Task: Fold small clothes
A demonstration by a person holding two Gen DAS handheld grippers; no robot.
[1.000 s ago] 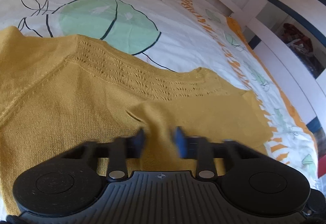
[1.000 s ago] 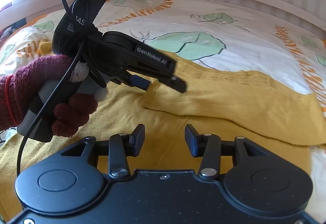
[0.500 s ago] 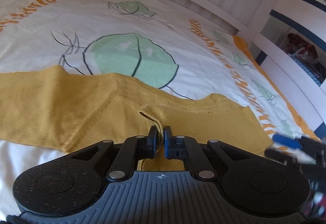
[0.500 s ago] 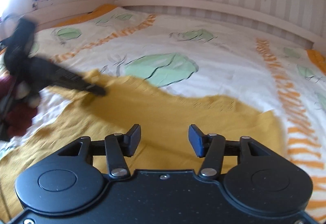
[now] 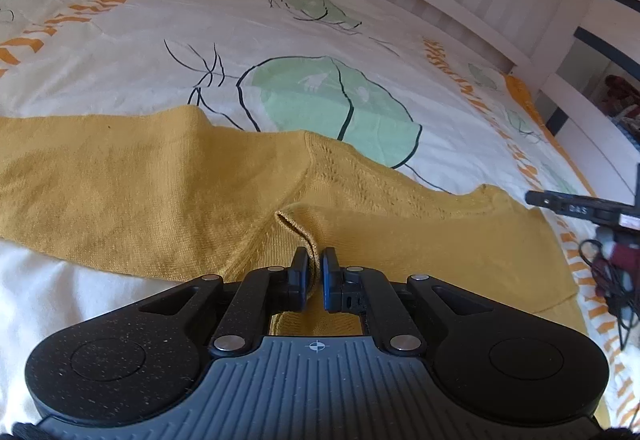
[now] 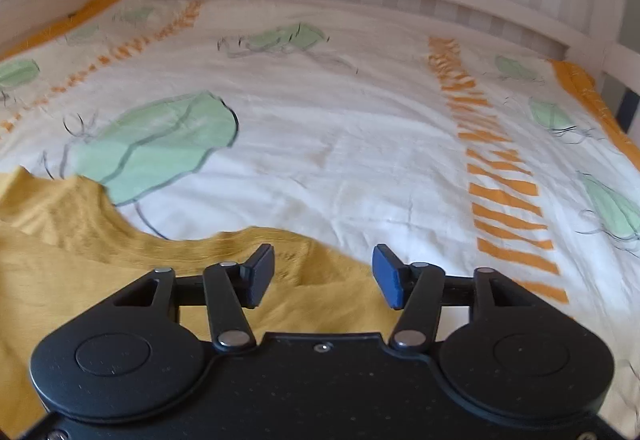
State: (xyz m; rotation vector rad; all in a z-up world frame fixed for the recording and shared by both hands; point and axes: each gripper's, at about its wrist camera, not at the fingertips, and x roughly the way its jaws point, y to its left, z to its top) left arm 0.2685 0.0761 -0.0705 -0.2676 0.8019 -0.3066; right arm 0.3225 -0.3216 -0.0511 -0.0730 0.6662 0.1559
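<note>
1. Left gripper (image 5: 315,264) now pinching a fold of the yellow sweater (image 5: 168,199) — a second ago spread over that knit, since pressed together on it. Sweater lying flat on the bed (image 5: 280,15), sleeve stretched out leftward.
2. Right gripper (image 6: 323,272) spread, gripping nothing — moved from mid-sweater to the right edge (image 6: 280,240).
3. Judged: a fold about to be carried over.
4. Seen only from the left wrist: the pinch itself. Only from the right: the sweater's right edge close up.
</note>
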